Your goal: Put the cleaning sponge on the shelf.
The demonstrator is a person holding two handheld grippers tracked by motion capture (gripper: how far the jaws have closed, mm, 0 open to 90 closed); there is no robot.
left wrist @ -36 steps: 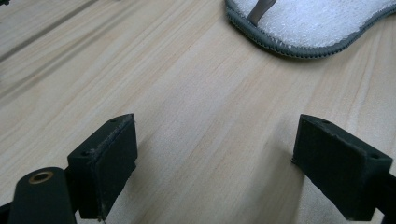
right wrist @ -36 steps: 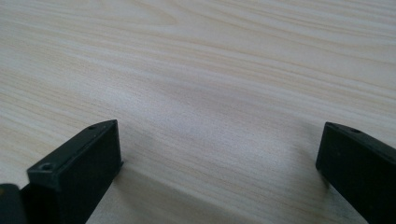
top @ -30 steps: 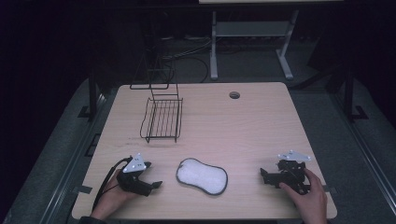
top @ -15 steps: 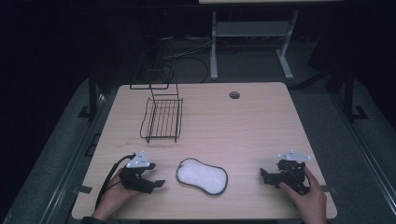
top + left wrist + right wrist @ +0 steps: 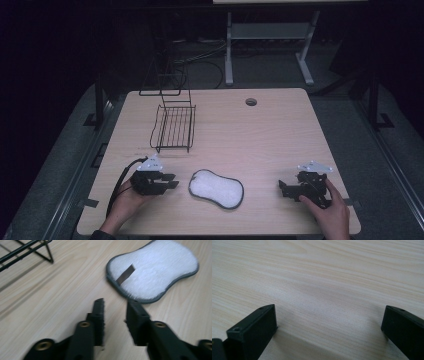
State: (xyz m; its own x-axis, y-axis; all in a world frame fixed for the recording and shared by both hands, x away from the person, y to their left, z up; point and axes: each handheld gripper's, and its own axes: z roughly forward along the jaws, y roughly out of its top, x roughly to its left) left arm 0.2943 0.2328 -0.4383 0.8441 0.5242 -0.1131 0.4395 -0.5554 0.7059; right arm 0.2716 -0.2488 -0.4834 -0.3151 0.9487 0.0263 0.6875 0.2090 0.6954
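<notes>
- Left gripper view: left gripper (image 5: 115,312) jaws have just been closing, narrow gap, nothing between them.
- White pad (image 5: 153,270) flat on worktop (image 5: 280,135), just right of it, not yet gripped.
- Right gripper (image 5: 329,322) jaws wide apart, idle at near right.
- Wire rack (image 5: 174,127) farther back, empty.

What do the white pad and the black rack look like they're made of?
Pad: soft, fluffy white pile, likely microfibre, with a grey stitched edge and a brown fabric tab. Rack: thin metal wire with a smooth black finish, probably coated. Table: pale wood-grain surface, possibly laminate.
</notes>
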